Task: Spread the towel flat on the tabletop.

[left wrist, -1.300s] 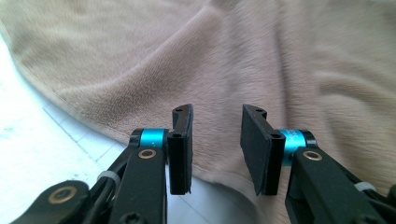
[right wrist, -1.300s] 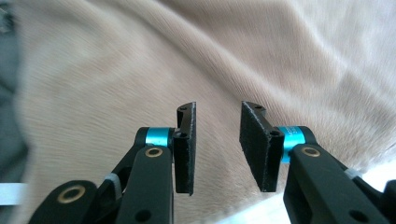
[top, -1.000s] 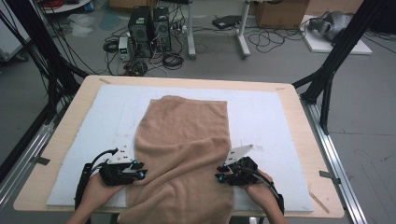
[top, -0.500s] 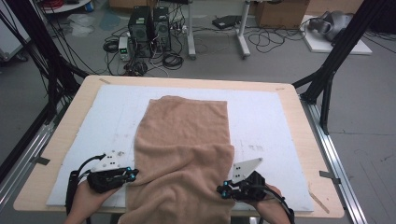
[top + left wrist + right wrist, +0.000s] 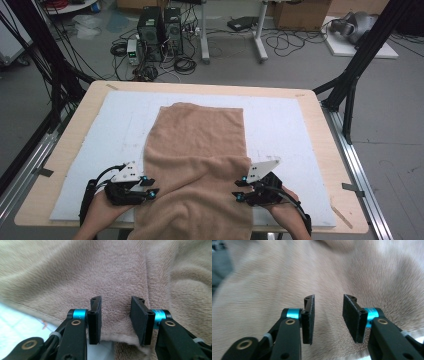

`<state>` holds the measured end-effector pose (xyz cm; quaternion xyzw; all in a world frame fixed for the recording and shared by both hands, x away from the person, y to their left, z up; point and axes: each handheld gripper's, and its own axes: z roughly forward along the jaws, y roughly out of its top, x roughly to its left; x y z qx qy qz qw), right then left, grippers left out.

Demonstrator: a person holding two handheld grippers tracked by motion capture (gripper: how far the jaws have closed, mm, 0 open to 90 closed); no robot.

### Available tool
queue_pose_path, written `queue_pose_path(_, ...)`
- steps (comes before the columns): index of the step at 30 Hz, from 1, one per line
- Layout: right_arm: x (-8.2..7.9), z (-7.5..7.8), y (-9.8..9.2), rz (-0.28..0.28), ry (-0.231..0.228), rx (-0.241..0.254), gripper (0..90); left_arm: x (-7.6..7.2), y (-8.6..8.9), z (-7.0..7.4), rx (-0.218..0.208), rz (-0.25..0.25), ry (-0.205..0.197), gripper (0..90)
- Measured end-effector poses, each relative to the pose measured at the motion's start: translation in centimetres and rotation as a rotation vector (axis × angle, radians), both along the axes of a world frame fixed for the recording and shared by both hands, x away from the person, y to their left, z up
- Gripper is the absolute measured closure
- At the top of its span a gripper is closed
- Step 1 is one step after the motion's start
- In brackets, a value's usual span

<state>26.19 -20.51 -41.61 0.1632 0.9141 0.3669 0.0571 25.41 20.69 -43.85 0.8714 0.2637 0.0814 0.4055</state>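
A tan towel (image 5: 197, 160) lies lengthwise on the white mat (image 5: 100, 130), its near end hanging over the table's front edge. My left gripper (image 5: 151, 186) sits at the towel's left edge and my right gripper (image 5: 239, 190) at its right edge, both pointing inward. In the left gripper view the jaws (image 5: 116, 320) have just been opening; the towel's hem (image 5: 120, 338) lies between the pads, untouched. The right gripper view shows the jaws (image 5: 328, 318) just opened too, over the towel's pile (image 5: 287, 277), with nothing pressed.
The wooden table (image 5: 45, 190) carries the mat, and black frame posts (image 5: 350, 80) stand at its corners. Computers and cables (image 5: 160, 35) lie on the floor beyond the far edge. Bare mat flanks the towel on both sides.
Both hands slid back toward the near edge half a second ago and have come forward again. The right gripper has lifted slightly. The towel's near end now lies broader and looser.
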Motion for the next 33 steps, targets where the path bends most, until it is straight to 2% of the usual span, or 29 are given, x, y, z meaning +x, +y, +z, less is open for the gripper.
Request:
queue_pose_path(2,0.2,-0.9,0.4,-0.007,0.009,-0.009,62.5,0.1,0.0,-0.1,-0.017,-0.017,0.022,69.3)
queue_pose_path(4,0.3,-1.8,0.7,-0.006,0.025,-0.042,68.9,0.1,-0.1,-0.1,-0.015,-0.031,0.021,76.0)
queue_pose_path(5,0.3,-2.1,0.8,-0.004,0.024,-0.026,72.8,0.0,-0.1,-0.1,-0.010,-0.028,0.013,78.6)
queue_pose_path(8,0.3,-2.2,0.7,0.013,0.052,-0.003,84.1,-0.1,-0.1,0.0,-0.009,-0.026,0.002,84.3)
queue_pose_path(11,0.1,-1.9,0.9,0.059,0.065,-0.012,86.3,-0.5,0.2,0.3,-0.015,-0.016,-0.019,85.8)
queue_pose_path(13,-0.5,-1.7,1.1,0.073,0.072,-0.011,86.5,-0.7,0.5,0.6,-0.024,-0.008,-0.033,86.0)
queue_pose_path(19,-2.4,-0.8,1.2,0.121,0.048,0.021,86.5,-2.2,1.9,1.9,-0.062,0.005,-0.052,86.3)
queue_pose_path(23,-3.9,-0.2,1.5,0.159,0.049,0.031,85.6,-3.3,2.9,2.4,-0.067,0.011,-0.063,86.3)
queue_pose_path(25,-4.2,0.2,1.4,0.169,0.045,0.057,81.2,-3.4,3.3,2.4,-0.068,0.029,-0.062,83.8)
queue_pose_path(26,-4.3,0.6,1.3,0.166,0.048,0.093,77.4,-3.2,3.4,2.4,-0.073,0.035,-0.052,80.7)
queue_pose_path(28,-4.3,1.3,1.1,0.147,0.024,0.124,74.3,-2.9,3.6,2.2,-0.076,0.053,-0.044,74.7)
queue_pose_path(30,-3.9,1.9,0.9,0.107,-0.020,0.088,71.3,-2.5,3.5,2.0,-0.081,0.056,-0.035,70.0)
queue_pose_path(33,-2.6,1.7,0.5,0.057,-0.046,0.016,69.2,-1.9,2.9,1.6,-0.073,0.048,-0.028,65.4)
